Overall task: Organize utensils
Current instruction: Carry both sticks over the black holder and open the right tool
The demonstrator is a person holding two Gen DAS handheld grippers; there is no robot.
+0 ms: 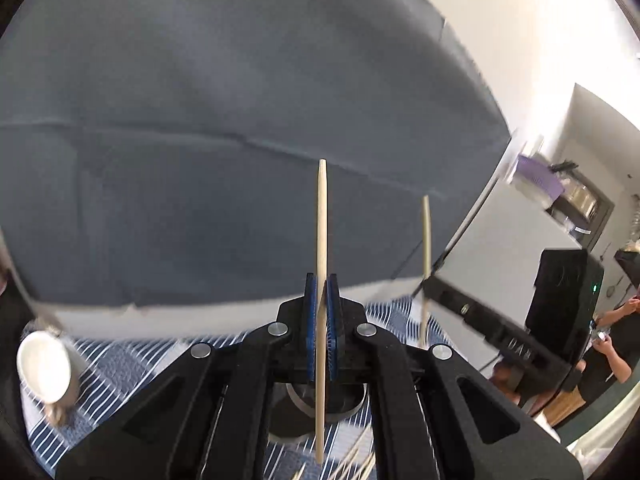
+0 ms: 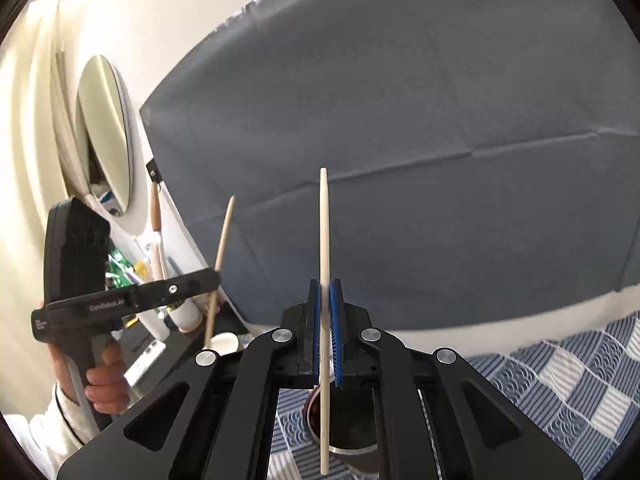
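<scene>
Two black grippers with blue pads each pinch one pale wooden chopstick. The left gripper (image 1: 321, 304) has its pads pressed tight on its long wooden chopstick (image 1: 321, 216). The stick stands almost straight up and down. Its thin tip points up, and its other end hangs down past the pads. The right gripper (image 2: 325, 304) holds the second pale wooden chopstick (image 2: 324, 232) the same way, squeezed between the blue pads (image 2: 336, 344).

Under the left gripper sits a round metal cup (image 1: 304, 404), and the low end of the stick hangs over it. Under the right gripper is a dark round cup with a shiny rim (image 2: 352, 420), and the stick's low end hangs in front of it. I cannot tell if either stick touches a cup.

Both cups stand on a blue and white checked cloth (image 2: 560, 376). More thin wooden sticks (image 1: 360, 464) peek in at the bottom of the left view. A white paper cup (image 1: 44, 364) lies near the left edge there.

Behind it all hangs a big grey sheet (image 1: 240, 120). In the right view, a person's hand (image 2: 105, 380) grips the other black handle.
</scene>
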